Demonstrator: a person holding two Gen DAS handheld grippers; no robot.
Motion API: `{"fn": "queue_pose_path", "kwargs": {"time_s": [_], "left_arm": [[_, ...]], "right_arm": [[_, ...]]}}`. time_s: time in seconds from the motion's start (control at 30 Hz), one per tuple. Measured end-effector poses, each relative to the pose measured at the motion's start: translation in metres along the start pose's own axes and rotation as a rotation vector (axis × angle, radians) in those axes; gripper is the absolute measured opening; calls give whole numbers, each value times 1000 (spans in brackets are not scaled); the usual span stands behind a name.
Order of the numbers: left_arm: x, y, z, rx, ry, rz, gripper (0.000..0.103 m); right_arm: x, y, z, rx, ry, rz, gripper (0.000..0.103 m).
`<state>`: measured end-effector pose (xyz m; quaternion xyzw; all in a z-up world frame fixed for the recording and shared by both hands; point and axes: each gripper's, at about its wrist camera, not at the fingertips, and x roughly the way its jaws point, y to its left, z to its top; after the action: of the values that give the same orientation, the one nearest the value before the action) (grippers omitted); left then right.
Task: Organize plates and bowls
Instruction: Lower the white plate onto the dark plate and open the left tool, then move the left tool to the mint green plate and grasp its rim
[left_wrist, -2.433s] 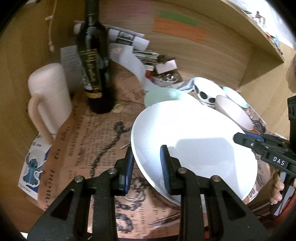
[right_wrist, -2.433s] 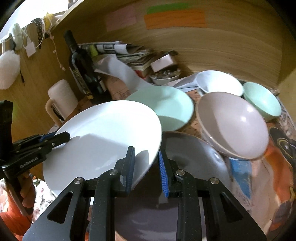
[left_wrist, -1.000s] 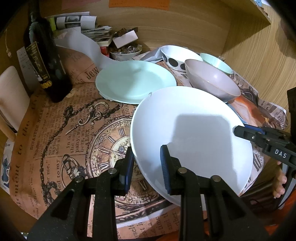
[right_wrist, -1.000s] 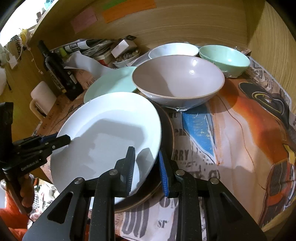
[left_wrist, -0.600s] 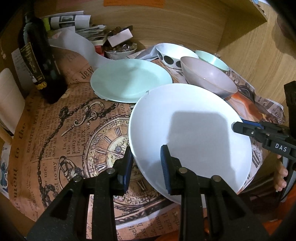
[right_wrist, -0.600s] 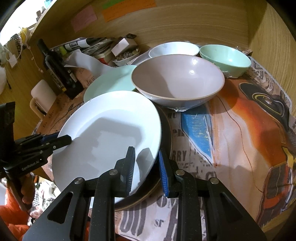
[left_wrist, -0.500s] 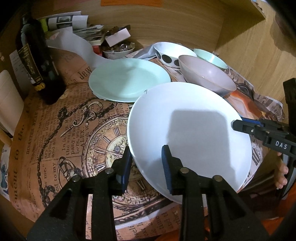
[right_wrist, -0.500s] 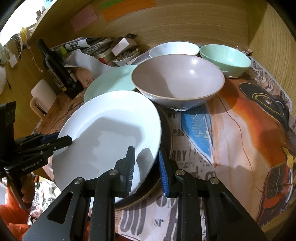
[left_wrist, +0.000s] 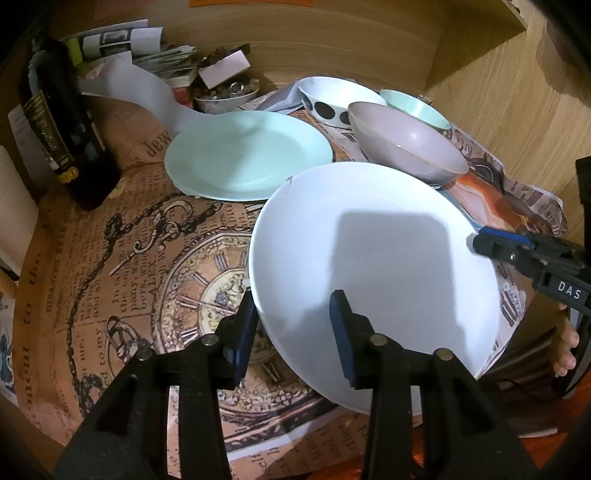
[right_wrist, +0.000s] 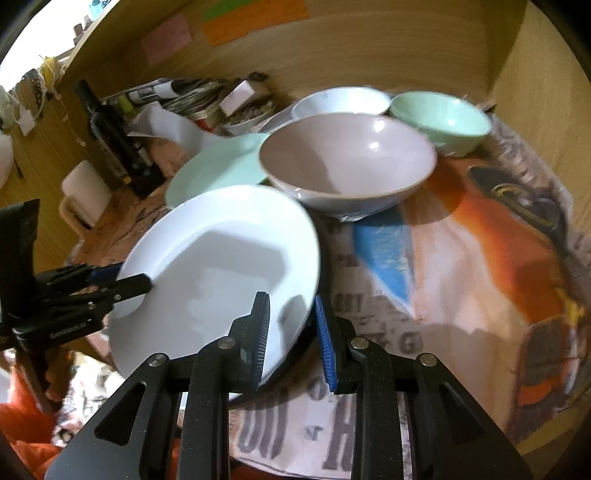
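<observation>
1. bottle (left_wrist: 61, 125) of dark glass stood at the far left of the cluttered desk, on the printed paper cover (left_wrist: 110, 258) with its clock drawing.
2. left gripper (left_wrist: 293, 334) was at the near-left rim of the white plate (left_wrist: 369, 266), its jaws opening; the rim sat between the blue pads, the right pad lifted clear of the plate's face (whether the left pad still touched the edge could not be told).
3. the mint plate (left_wrist: 247, 155) lay flat behind the white one, just beside it.
4. the white plate was tilted over a dark plate (right_wrist: 312, 334), of which only a sliver showed beneath.
5. the right gripper (right_wrist: 291, 336) was clamped on the white plate's opposite rim.
6. further right, the pinkish-grey bowl (right_wrist: 347, 162) stood upright, with a white spotted bowl (left_wrist: 332, 99) and a mint bowl (right_wrist: 443, 118) behind it near the wooden back wall.
</observation>
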<state>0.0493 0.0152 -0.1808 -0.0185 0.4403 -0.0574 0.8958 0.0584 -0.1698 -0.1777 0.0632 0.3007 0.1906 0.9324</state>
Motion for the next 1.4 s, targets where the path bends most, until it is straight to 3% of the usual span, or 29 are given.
{"fn": "queue_pose_path", "kwargs": {"time_s": [0.33, 0.6, 0.9, 1.1, 1.4], "left_arm": [[-5, 11, 7, -34, -42, 12, 42], [-39, 28, 23, -39, -200, 90, 62], [-54, 47, 45, -21, -301, 178, 69], [-47, 60, 58, -35, -307, 174, 84], [-9, 91, 78, -94, -218, 151, 85]], "right_arm": [[-5, -3, 10, 0, -23, 1, 23], [-17, 8, 39, -27, -105, 24, 29], [-17, 22, 80, -65, -186, 59, 39], [-2, 31, 107, -91, -190, 78, 46], [53, 38, 145, -126, -65, 83, 49]]}}
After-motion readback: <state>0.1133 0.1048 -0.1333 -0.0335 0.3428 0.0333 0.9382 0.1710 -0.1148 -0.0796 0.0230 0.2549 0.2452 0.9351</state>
